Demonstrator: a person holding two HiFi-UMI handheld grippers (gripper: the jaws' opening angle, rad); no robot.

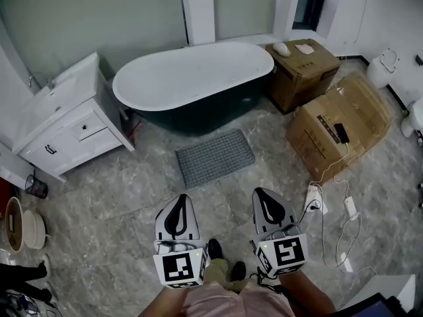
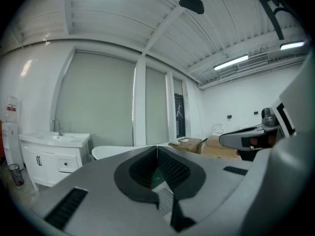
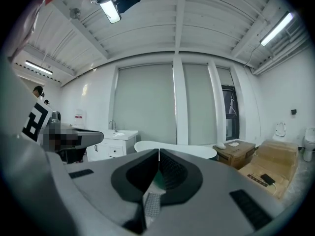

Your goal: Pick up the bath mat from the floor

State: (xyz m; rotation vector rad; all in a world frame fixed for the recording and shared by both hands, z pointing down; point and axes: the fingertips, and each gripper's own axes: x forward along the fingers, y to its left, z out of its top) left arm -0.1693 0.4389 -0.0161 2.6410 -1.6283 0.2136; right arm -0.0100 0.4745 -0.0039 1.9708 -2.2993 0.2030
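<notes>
The person's arms are cut off at the bottom edge of the head view, so only the forearms and a bit of shoe point(image 1: 215, 248) show between the two marker cubes. In both gripper views the gripper's own grey body fills the lower half and blocks the floor, so the bath mat only shows from the head view.

The left gripper point(image 1: 180, 199) and right gripper point(image 1: 263, 193) are held side by side, a little apart, both pointing ahead roughly level toward the bathtub point(image 1: 195, 81). The left gripper's jaws are pressed together with nothing between them point(image 2: 157, 149), and the right's are the same point(image 3: 159, 151).

The bath mat point(image 1: 215, 157) is a grey ribbed rectangle. It lies flat on the marble-look floor point(image 1: 119, 190) just in front of the tub and well ahead of both gripper tips. The white vanity point(image 1: 66, 121) is off to the left, and the cardboard boxes point(image 1: 340, 121) are to the right.
</notes>
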